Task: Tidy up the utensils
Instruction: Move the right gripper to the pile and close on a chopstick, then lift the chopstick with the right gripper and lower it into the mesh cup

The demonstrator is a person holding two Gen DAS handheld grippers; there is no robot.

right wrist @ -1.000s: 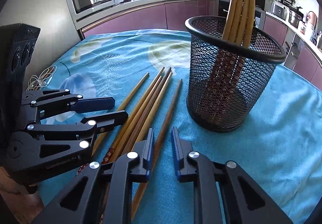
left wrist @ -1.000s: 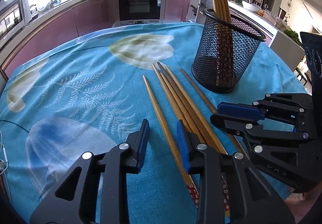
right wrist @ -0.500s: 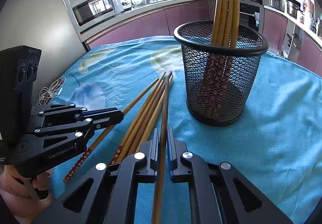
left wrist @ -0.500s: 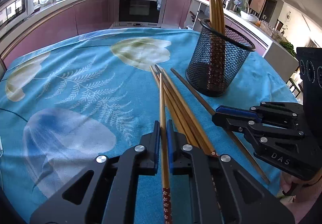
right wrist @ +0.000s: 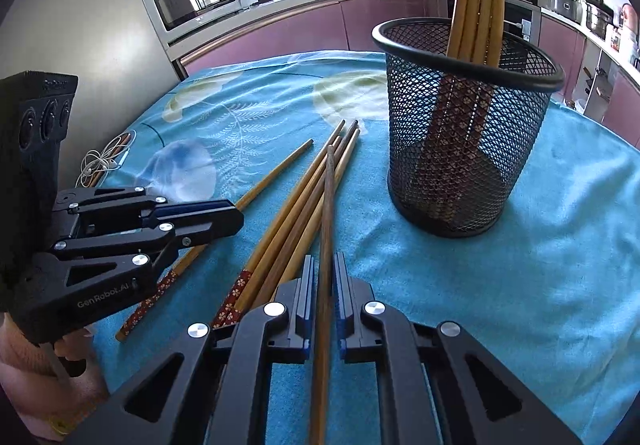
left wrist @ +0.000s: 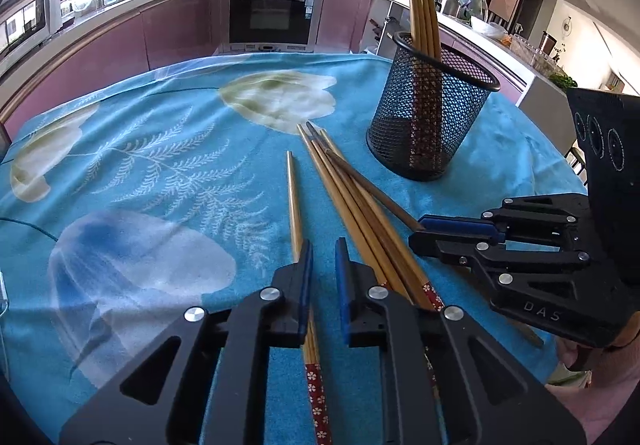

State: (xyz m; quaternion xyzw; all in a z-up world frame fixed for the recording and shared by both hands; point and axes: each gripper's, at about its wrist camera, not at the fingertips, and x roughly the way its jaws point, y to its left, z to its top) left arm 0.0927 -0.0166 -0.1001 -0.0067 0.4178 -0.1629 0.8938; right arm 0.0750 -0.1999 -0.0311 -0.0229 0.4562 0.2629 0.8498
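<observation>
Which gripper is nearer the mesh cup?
Right. The right gripper, shut on a dark chopstick, sits just before the mesh cup. The left gripper, jaws opening about a lone chopstick, lies beyond the loose pile.

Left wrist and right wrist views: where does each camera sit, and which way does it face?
Left wrist: on the left gripper, looking forward and down across the blue tablecloth to the mesh cup; its jaws, opening around a light chopstick, fill the foreground.
Right wrist: on the right gripper, facing that cup; its jaws are shut on a dark chopstick.
Shared: cup, loose chopsticks, and each shows the other gripper at its side.
</observation>
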